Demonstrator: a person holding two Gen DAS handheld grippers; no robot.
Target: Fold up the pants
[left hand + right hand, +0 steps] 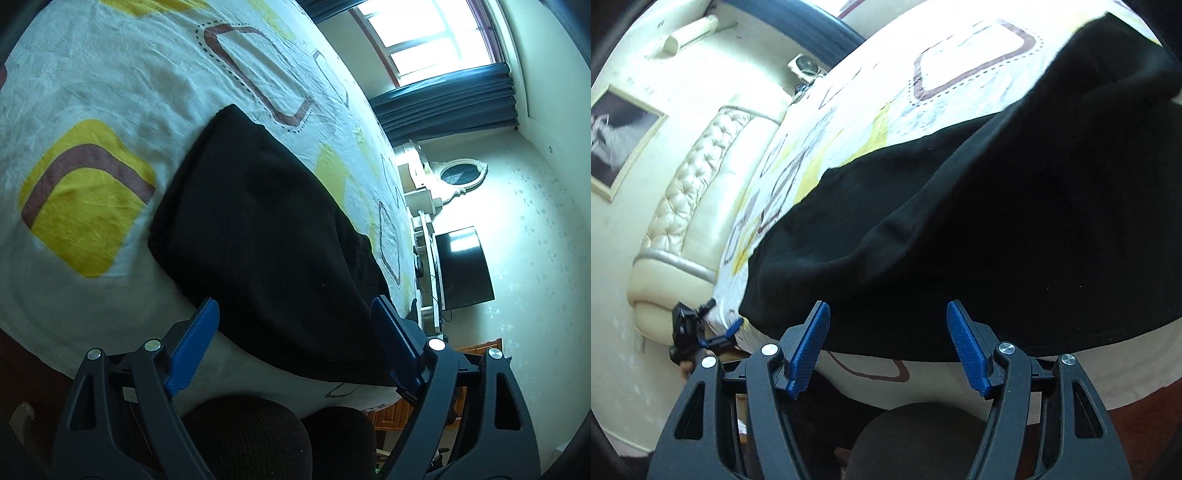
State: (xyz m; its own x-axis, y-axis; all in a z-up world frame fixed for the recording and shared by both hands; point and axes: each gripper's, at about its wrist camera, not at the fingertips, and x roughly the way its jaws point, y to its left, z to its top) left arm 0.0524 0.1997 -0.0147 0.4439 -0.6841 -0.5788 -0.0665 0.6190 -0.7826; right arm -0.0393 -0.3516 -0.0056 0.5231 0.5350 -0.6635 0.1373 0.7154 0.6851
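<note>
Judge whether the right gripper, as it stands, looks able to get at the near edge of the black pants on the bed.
Probably yes. The right gripper has its jaws open and empty, facing the near hem of the pants, which lie on the bedsheet. Nothing stands between them.

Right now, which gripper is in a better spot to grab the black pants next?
Probably the left gripper: it is open and the near edge of the black pants runs across the gap between its fingers. The right gripper is open too, close above the edge.

Patterned bedsheet [110, 92], dark curtains [443, 107], television [465, 269], tufted headboard [698, 184]
</note>
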